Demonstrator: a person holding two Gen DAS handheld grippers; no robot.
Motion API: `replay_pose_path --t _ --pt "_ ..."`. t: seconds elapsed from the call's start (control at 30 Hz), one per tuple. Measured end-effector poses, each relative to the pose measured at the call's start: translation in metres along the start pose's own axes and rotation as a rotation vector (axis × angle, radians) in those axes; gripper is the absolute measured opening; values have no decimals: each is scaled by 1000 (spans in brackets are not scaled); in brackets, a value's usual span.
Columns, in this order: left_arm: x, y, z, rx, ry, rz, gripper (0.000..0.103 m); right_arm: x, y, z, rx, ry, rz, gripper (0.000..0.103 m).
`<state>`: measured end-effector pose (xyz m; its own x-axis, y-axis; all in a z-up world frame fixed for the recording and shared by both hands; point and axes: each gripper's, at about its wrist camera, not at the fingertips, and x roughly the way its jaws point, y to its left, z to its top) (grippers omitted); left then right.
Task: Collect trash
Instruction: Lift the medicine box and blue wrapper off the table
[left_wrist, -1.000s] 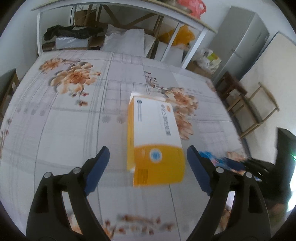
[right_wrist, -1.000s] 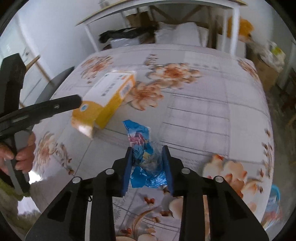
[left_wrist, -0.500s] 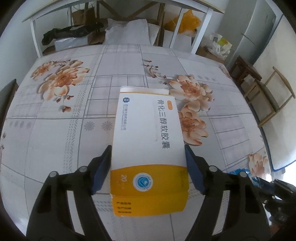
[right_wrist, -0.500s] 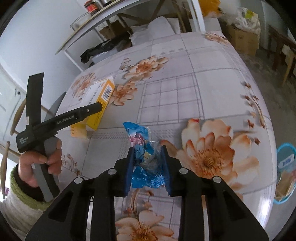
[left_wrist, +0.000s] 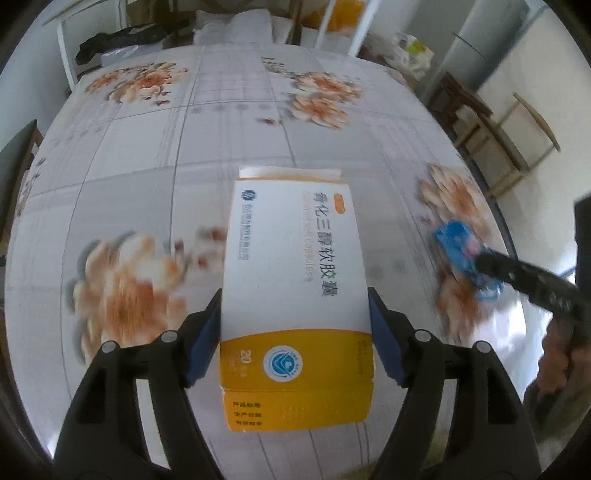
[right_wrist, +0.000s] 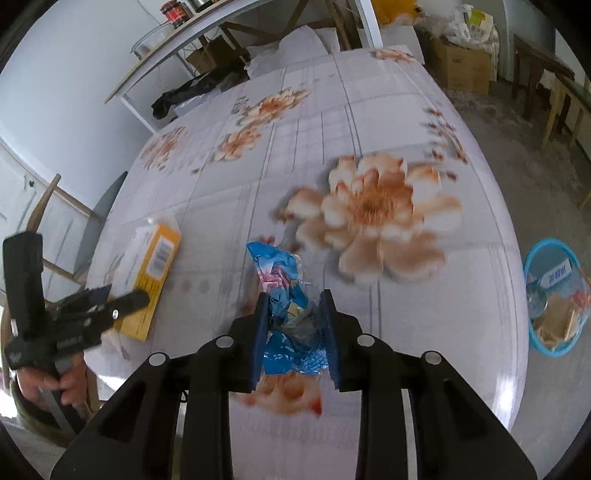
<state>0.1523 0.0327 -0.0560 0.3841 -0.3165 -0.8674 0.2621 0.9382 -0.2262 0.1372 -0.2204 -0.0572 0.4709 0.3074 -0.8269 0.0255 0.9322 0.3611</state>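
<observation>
Left gripper (left_wrist: 294, 341) clamped on the medicine box (left_wrist: 295, 280): both blue pads pressed against the long sides of the carton, white face with printed text up, yellow end toward the camera, pale flap at the far end. Whether the box is lifted off the bench (left_wrist: 147, 155) or resting on it cannot be told from the left wrist view; in the right wrist view the box (right_wrist: 153, 275) appears at the left, tilted, with its barcode side showing and the left gripper (right_wrist: 110, 302) closed around its near end. Right gripper (right_wrist: 293, 321) clamped on the blue wrapper (right_wrist: 286, 295): crumpled blue and pink film bunched between the two pads, its upper end sticking out past the fingertips over the bench (right_wrist: 332, 110). From the left wrist view the wrapper (left_wrist: 463, 254) sits at the right, blurred, at the tip of the right gripper. Bench covered in a white cloth with orange flower print. Blue basket (right_wrist: 554, 295) on the floor just past the bench's right edge, holding cardboard scraps and packaging. Bench surface motion-blurred in both views
</observation>
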Motion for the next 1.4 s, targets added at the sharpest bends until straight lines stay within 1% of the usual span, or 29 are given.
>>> replay_pose_path --t 0.03,0.07,0.1,0.13,0.2,0.23,0.3,0.43,0.57,0.63,0.8,1.0,1.07,1.17,1.23,1.4 --pt "-4 -2 -4 3 -5 3 72 -2 1 -3 4 -1 4 30" --pt "-8 -4 -6 10 -19 -3 75 -2 2 -5 2 -5 3 30" --pt "-10 -6 -7 18 -34 -17 81 -2 4 -6 -1 -10 -3 30" --pt "-12 -7 -6 23 -47 -25 83 -2 4 -7 -3 -10 -8 31" --pt "-10 -9 -3 32 -41 0 83 -1 6 -6 -7 -7 -22 33" --pt "-9 -10 -1 41 -44 1 83 -1 7 -5 -13 -8 -38 35" --pt "-5 -13 1 62 -43 15 83 -3 12 -5 -36 -22 -69 39" --pt "5 -20 1 93 -23 48 83 -4 20 -10 -92 -32 -106 47" --pt "12 -22 0 96 -10 66 83 -1 25 -13 -133 -28 -145 50" --pt "15 -22 0 94 -7 73 79 1 27 -15 -150 -24 -149 51" --pt "16 -25 -2 120 -29 111 71 9 31 -16 -165 -7 -140 51" --pt "15 -24 -2 119 -42 121 67 11 27 -16 -137 1 -142 50" --pt "15 -24 -2 114 -42 121 67 10 24 -16 -120 -3 -142 43" --pt "15 -25 -2 111 -39 115 67 8 18 -14 -84 -4 -121 38" --pt "14 -27 -3 117 -41 117 67 7 13 -14 -59 -5 -103 35" --pt "12 -32 -4 133 -51 122 67 6 9 -12 -34 -9 -91 33"
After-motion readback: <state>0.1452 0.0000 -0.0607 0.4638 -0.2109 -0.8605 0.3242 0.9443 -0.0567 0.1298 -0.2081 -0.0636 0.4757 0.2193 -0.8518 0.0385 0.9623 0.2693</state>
